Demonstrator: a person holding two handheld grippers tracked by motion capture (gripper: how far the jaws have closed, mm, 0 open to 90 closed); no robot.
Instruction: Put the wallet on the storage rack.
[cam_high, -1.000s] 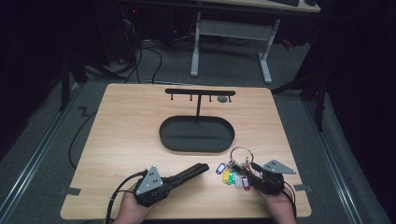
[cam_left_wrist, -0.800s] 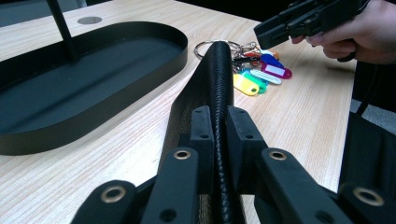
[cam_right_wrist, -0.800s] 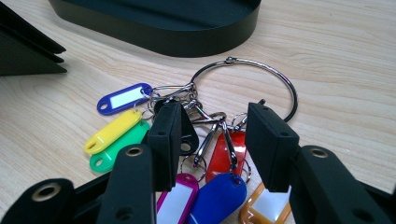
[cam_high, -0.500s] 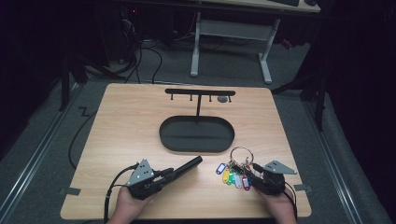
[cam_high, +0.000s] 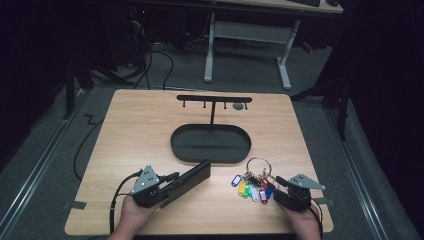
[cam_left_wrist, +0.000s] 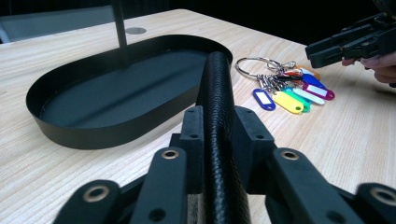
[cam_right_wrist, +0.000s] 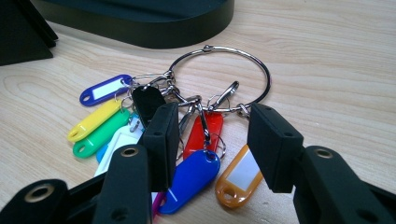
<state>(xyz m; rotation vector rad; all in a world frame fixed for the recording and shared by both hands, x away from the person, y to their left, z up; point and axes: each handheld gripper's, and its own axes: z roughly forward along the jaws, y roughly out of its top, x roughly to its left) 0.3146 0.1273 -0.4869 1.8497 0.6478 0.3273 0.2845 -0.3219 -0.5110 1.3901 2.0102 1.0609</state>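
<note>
The right hand-held gripper (cam_right_wrist: 208, 140) stands released, its two black jaws spread wide over the bunch of key tags (cam_right_wrist: 154, 140), which lies flat on the desk (cam_right_wrist: 336, 60) near its front edge, just in front of the black oval tray (cam_high: 210, 144). From the tags a large metal ring (cam_right_wrist: 243, 60) reaches toward the tray, its far side close to the tray's wall but apart from it. The left hand-held gripper (cam_high: 192, 175) is clenched on a long black textured piece (cam_left_wrist: 217, 107), perhaps a wallet or case held edge-on; the view along its jaws is too close to tell which. Its tip points at the tray's near rim.

The step in hand looks like picking up the keys, likely for the hooked rack (cam_high: 214, 99) that rises behind the tray. To do it well, the right jaws should come down around the cluster of small clips where the tags meet the big ring, not on the loose plastic tags, which would slide. A firm hold there would leave the ring hanging free to slip over a hook. The left hand should keep its piece clear.
</note>
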